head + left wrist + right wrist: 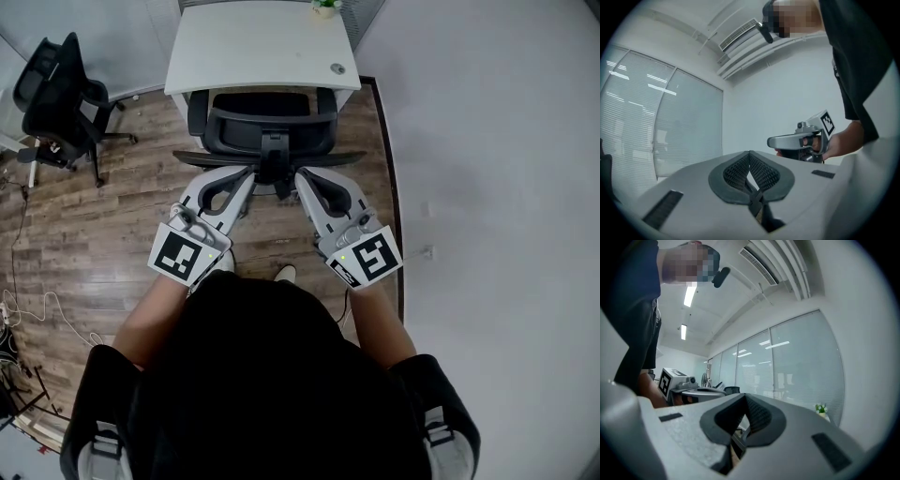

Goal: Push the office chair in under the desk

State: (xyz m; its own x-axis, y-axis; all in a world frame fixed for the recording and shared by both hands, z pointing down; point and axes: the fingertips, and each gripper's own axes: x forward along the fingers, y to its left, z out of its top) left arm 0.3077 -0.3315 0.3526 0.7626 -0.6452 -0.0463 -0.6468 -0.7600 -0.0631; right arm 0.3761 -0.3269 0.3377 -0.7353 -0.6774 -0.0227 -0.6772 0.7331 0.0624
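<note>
The black office chair (270, 127) stands with its seat partly beneath the white desk (253, 47), its back toward me. My left gripper (246, 176) and right gripper (302, 178) point at the dark top edge of the chair back, one on each side of its centre post. Whether their tips touch it I cannot tell. In the left gripper view the left gripper (750, 157) has its pads together, with nothing held. The right gripper (744, 398) looks the same in its own view. Neither gripper view shows the chair.
A second black office chair (56, 94) stands at the far left on the wood floor. A small plant (325, 6) sits at the desk's far edge. A grey wall (487, 141) runs along the right. Cables (28, 309) lie at the left.
</note>
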